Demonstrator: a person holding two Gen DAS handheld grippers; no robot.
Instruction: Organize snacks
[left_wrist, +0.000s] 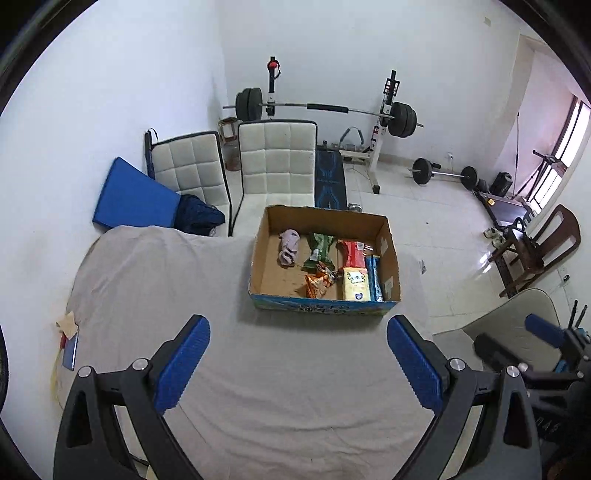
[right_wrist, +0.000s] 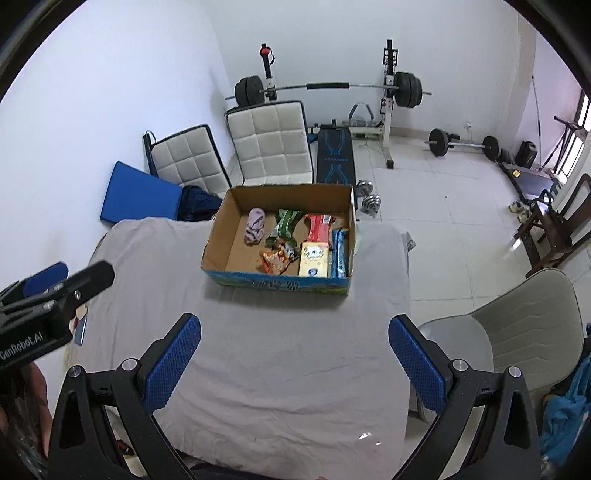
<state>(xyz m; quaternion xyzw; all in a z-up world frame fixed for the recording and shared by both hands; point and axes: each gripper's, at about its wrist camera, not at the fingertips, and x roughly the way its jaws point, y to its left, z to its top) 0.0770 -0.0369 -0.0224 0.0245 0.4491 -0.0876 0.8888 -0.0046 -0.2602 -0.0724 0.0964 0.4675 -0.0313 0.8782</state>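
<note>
I hold the left claw (left_wrist: 298, 363) and the right claw (right_wrist: 294, 360) released, empty, above the cloth-covered desk (left_wrist: 258, 369). The box (left_wrist: 325, 304) sits at 12 o'clock on the desk. Snacks (left_wrist: 343, 267) lie inside, toward its 3 o'clock wall.

An open cardboard box (left_wrist: 392, 258) with a blue printed front sits on the grey-covered bench (left_wrist: 258, 369), its snacks gathered toward its right half. Along the right wall lies a blue pack (left_wrist: 373, 272), with a yellow carton (left_wrist: 356, 283) beside it and a red pack (left_wrist: 352, 253) behind. A green pack (left_wrist: 320, 248) lies mid-box, an orange bag (left_wrist: 316, 285) before it, and a pale purple bundle (left_wrist: 289, 247) apart at the left.
</note>
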